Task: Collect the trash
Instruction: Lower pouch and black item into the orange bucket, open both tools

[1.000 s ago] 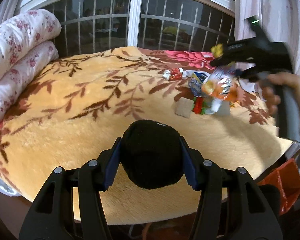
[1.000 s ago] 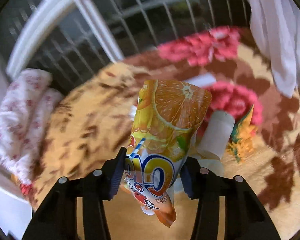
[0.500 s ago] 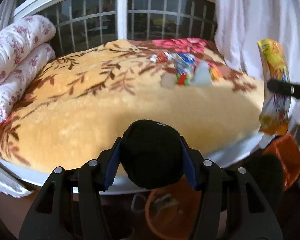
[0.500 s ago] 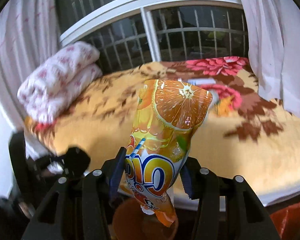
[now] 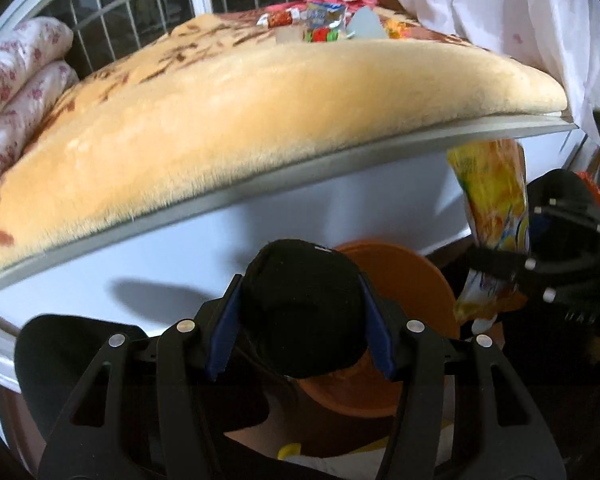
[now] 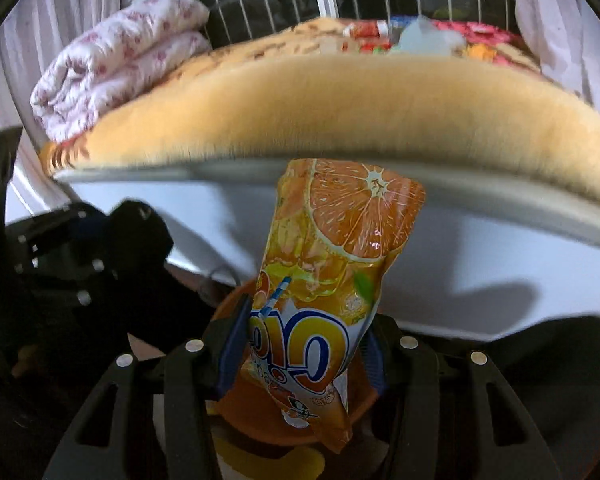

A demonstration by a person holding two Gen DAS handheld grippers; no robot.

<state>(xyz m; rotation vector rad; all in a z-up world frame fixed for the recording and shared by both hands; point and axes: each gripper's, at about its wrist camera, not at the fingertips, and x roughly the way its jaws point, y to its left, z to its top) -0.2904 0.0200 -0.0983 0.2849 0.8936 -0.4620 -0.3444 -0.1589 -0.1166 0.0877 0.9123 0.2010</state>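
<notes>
- Left wrist view: the left gripper (image 5: 302,308) has its jaws clamped on a black fuzzy ball (image 5: 300,308), with the blue pads pressed into both flanks. The soft ball bulges past them, which suggests a firm squeeze meant to keep it from rolling out.
- Right wrist view: the right gripper (image 6: 300,344) is closed on the lower part of an orange drink pouch (image 6: 332,276). The pouch stands up out of the jaws, printed face toward the camera, and its bottom corner hangs below them.
- Both pieces of trash sit just above an orange bin (image 5: 404,280) on the floor beside the bed. The ball covers part of the near rim, and the pouch hangs at the bin's right side in the left view. Holding them there looks like the set-up for a drop, a judgement from the positions alone.
- The white bed frame (image 5: 340,208) rises right behind the bin, and the yellow plush blanket (image 5: 260,120) overhangs its top edge. Open room therefore lies toward the person, not forward.
- The two grippers are near each other over the bin, so releasing both at once leaves little side clearance.
- More wrappers (image 5: 320,24) lie at the blanket's far end near the window, well apart from the bin.
- A folded floral quilt (image 6: 116,60) sits at the left end of the bed.
</notes>
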